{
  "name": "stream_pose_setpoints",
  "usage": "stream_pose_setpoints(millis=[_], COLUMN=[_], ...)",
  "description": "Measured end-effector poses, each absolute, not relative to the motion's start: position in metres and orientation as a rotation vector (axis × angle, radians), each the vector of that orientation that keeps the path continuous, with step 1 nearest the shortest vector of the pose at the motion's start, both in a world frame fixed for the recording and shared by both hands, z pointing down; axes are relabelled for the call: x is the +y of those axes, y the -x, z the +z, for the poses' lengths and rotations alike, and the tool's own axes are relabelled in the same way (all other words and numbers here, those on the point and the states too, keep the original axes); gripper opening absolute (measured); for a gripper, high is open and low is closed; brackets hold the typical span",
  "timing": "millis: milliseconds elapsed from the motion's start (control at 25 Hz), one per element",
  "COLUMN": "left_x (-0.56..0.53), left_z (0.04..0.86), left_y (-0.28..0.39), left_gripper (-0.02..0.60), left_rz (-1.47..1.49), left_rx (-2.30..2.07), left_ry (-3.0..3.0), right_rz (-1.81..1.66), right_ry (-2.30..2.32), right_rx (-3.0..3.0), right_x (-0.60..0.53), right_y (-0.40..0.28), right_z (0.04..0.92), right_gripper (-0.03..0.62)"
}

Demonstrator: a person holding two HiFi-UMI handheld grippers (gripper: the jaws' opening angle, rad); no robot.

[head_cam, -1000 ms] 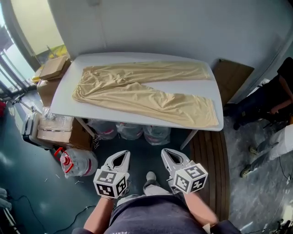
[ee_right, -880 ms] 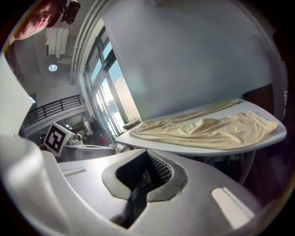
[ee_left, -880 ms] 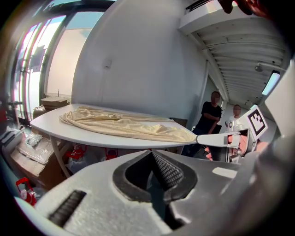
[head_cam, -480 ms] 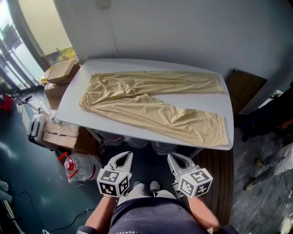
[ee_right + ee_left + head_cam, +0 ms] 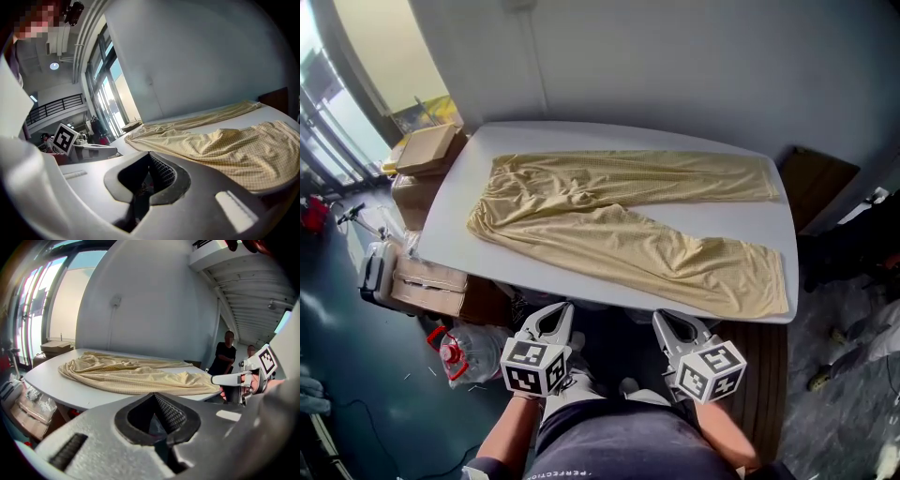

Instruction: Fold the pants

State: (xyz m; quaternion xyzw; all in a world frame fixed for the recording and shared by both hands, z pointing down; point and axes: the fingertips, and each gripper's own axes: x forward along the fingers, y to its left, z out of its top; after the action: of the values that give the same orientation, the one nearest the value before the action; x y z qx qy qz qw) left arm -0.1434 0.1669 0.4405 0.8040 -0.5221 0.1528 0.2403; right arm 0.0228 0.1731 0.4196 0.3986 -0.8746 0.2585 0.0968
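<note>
Pale yellow pants (image 5: pixel 619 216) lie spread flat on a white table (image 5: pixel 450 234), waist at the left, the two legs splayed toward the right. The same pants (image 5: pixel 131 373) show ahead in the left gripper view, and as pants (image 5: pixel 225 145) close by in the right gripper view. My left gripper (image 5: pixel 557 312) is shut and empty, just short of the table's near edge. Further right, my right gripper (image 5: pixel 667 321) is likewise shut and empty, below the near leg. Neither touches the cloth.
Cardboard boxes (image 5: pixel 427 150) stand at the table's left end, with bags (image 5: pixel 464 342) and a case on the floor below. A brown panel (image 5: pixel 820 183) leans at the right. People (image 5: pixel 225 357) stand beyond the table's far right end.
Both grippers have come forward toward the table's near edge, and the table with the pants now sits lower and closer in the head view. Both stay shut.
</note>
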Motion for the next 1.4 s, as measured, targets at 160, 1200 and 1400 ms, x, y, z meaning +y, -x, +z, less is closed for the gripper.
stream_pose_setpoints(millis=[160, 1200, 1400], left_x=[0.138, 0.016, 0.006], left_z=[0.449, 0.480, 0.489], left_y=[0.168, 0.371, 0.406], left_gripper=[-0.003, 0.101, 0.162], left_rz=[0.445, 0.594, 0.634], left_rx=[-1.390, -1.381, -1.445], left_ry=[-2.220, -2.083, -2.004], right_rz=[0.787, 0.840, 0.839], right_ry=[-1.207, -1.133, -1.089], right_rx=[-2.568, -2.523, -2.520], right_x=[0.145, 0.030, 0.022], right_y=[0.006, 0.192, 0.213], right_z=[0.427, 0.431, 0.434], right_gripper=[0.002, 0.002, 0.035])
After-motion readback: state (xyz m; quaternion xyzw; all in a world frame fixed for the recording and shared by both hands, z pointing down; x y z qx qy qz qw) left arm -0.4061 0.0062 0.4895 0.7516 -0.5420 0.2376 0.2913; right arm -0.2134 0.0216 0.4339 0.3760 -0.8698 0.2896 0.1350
